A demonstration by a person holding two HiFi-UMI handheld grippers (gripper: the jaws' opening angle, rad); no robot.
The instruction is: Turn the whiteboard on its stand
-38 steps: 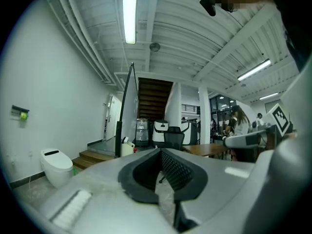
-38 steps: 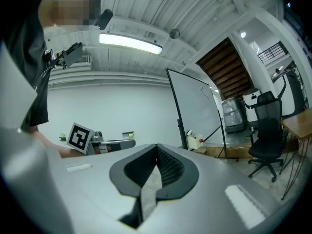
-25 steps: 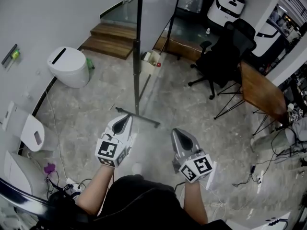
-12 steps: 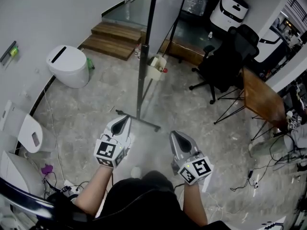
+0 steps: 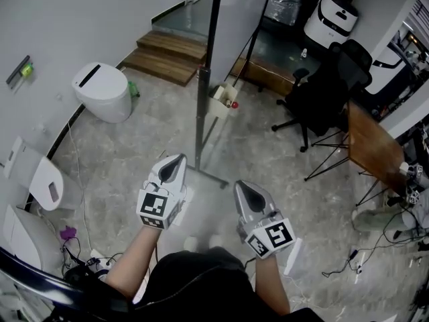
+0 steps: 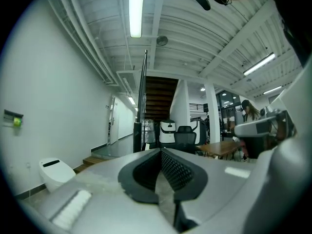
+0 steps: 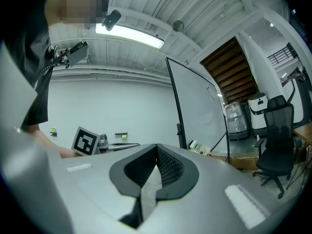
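1. A small cream tray hangs on the stand just above the middle of the head view. It holds something red at its right end; what else lies in it I cannot tell.
2. The tall white whiteboard on its thin black metal stand rises edge-on from centre to top edge. Its flat foot bar lies on the floor just beyond my tips.
3. My left tongs and right tongs, smooth grey shells with ribbed black pads, are both pressed together with nothing between them. They sit side by side, apart from the stand.
4. The grey marbled floor is glossy. A white rounded plastic unit with a dark slot stands at upper left, beside brown wooden steps.
5. At right are a black office chair and a brown wooden table on thin black legs, well apart from the stand.
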